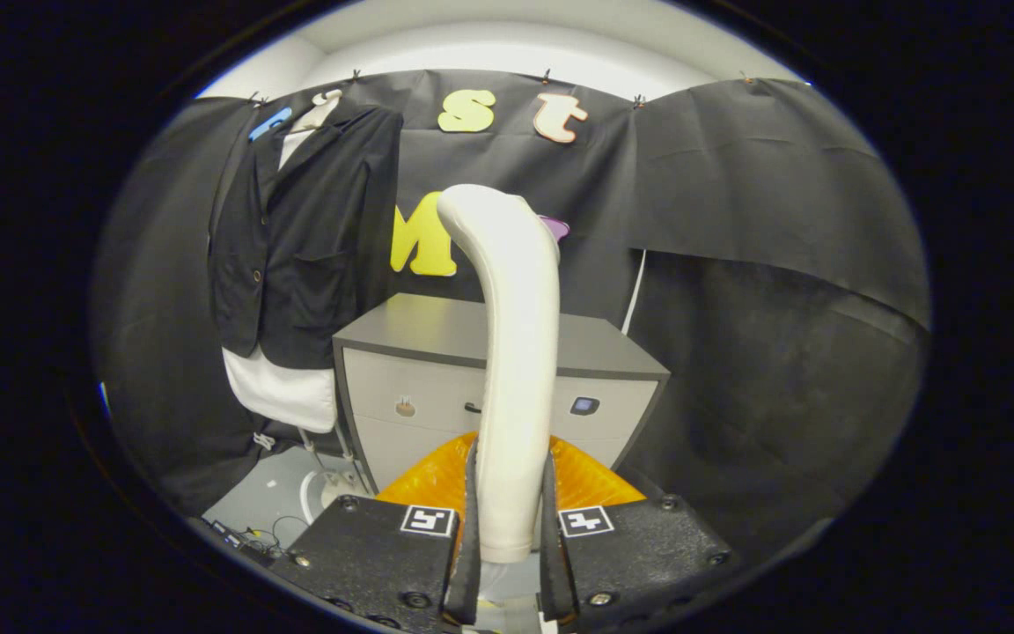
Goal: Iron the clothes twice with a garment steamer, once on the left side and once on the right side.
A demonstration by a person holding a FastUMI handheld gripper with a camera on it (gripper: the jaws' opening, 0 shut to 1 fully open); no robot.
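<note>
A white garment steamer (514, 352) stands upright between my fingers, its curved head rising well above them. My gripper (511, 528) is shut on the steamer's lower handle, with both fingers pressed against its sides. Beyond and to the left hangs a black jacket (304, 238) over a white shirt (282, 392) on a hanger against the booth wall. The steamer's head is apart from the jacket, to the right of it.
A grey cabinet (437, 343) with drawers stands just behind the steamer, right of the hanging clothes. An orange object (423, 480) lies low in front of the cabinet, behind my fingers. A white stand base and cables (313, 493) rest on the floor under the jacket.
</note>
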